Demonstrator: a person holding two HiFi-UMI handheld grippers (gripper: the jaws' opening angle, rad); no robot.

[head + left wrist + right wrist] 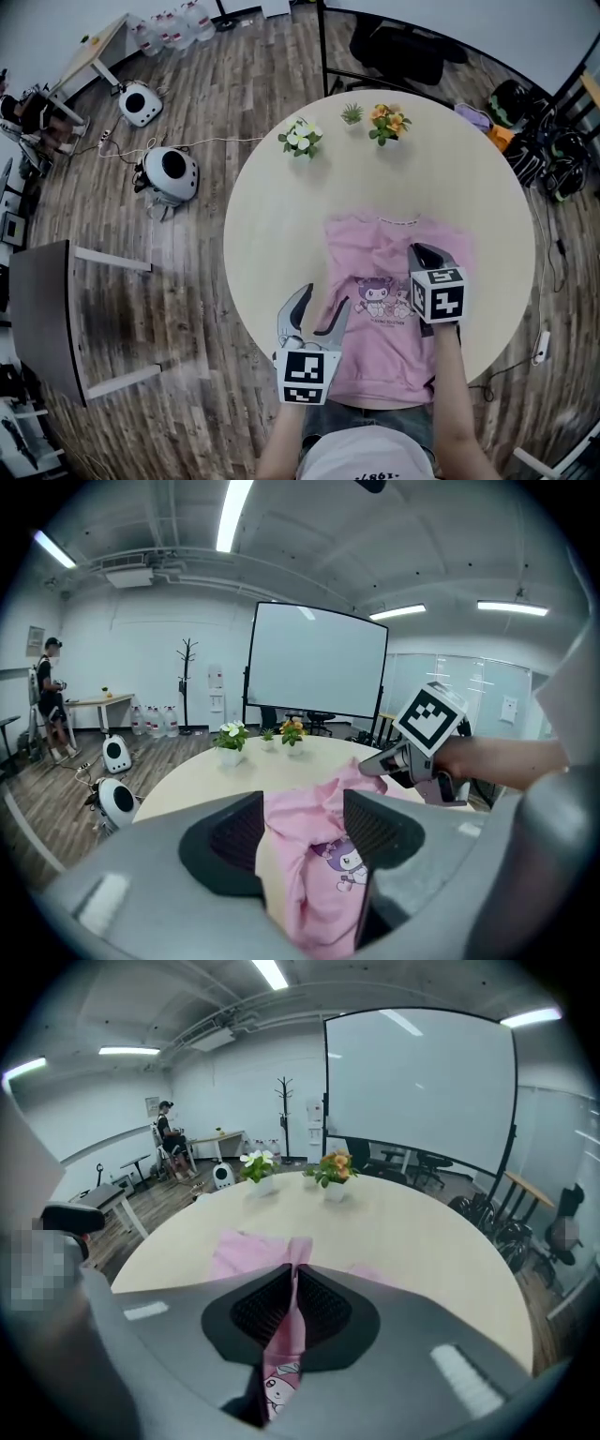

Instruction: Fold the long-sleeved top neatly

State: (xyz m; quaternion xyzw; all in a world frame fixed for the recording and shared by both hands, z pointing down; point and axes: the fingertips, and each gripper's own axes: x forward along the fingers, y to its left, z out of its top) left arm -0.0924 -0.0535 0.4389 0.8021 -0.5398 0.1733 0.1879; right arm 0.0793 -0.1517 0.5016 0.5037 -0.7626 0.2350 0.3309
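Pinching a raised ridge of the pink top (375, 356) between its clenched fingers, the right gripper (292, 1302) handles what appears a light, soft, limp knit, so the left gripper (305, 829), fingers spread over the printed front on the smooth round table (272, 216), should probably take a hem edge.

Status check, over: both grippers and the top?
Left hand-held gripper open at the pink top left edge. Right hand-held gripper shut on its fabric. Flower pots far across the table, clear.
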